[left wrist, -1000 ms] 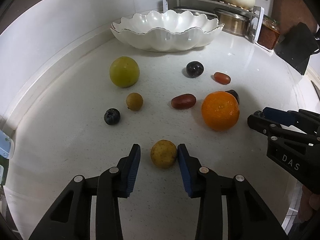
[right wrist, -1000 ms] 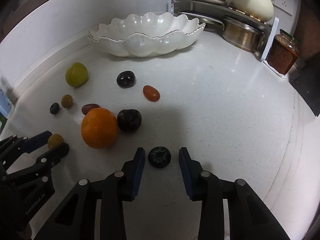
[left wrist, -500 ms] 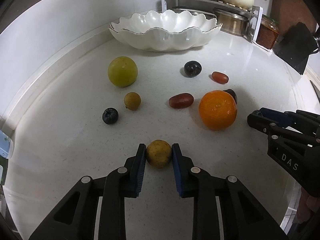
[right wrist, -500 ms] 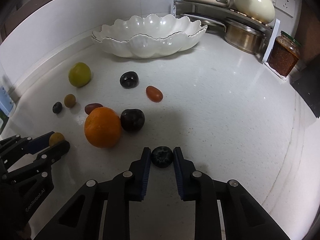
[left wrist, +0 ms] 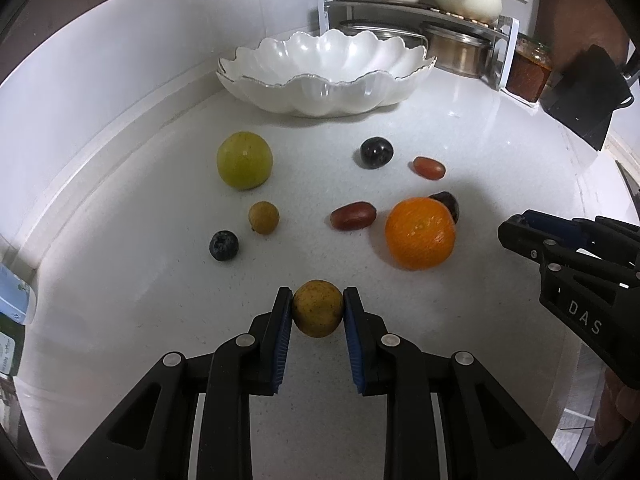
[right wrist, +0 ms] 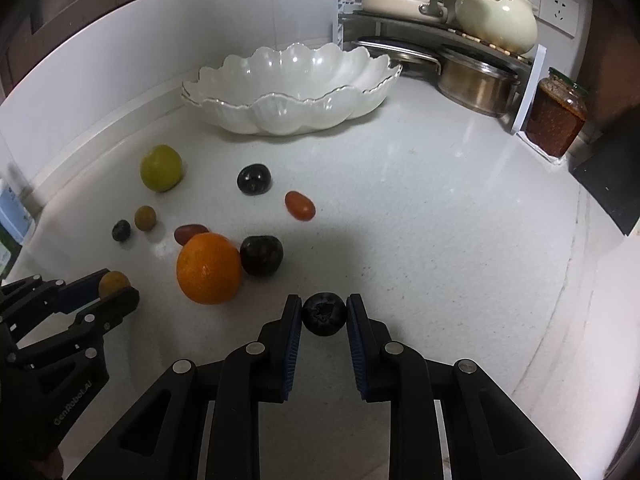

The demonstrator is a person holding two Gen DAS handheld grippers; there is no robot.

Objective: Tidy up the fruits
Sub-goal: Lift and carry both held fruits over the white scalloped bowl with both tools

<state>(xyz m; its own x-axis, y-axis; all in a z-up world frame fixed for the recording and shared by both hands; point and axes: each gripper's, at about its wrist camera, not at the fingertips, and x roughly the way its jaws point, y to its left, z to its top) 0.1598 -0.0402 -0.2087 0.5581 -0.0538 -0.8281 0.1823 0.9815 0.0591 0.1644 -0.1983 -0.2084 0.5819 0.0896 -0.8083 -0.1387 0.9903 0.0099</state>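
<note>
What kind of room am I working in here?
Most likely a home kitchen: a white speckled stone countertop, a metal corner rack holding steel and cream pots, and a wall socket behind it.

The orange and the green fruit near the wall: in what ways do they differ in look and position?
The orange is bright orange with dimpled skin; the green fruit is yellow-green and smooth. The orange looks somewhat larger than the green fruit. The orange has a dark plum right beside it, while the green fruit stands alone, closer to the wall. Both are round, rest on the white counter, and are outside the scalloped bowl.
</note>
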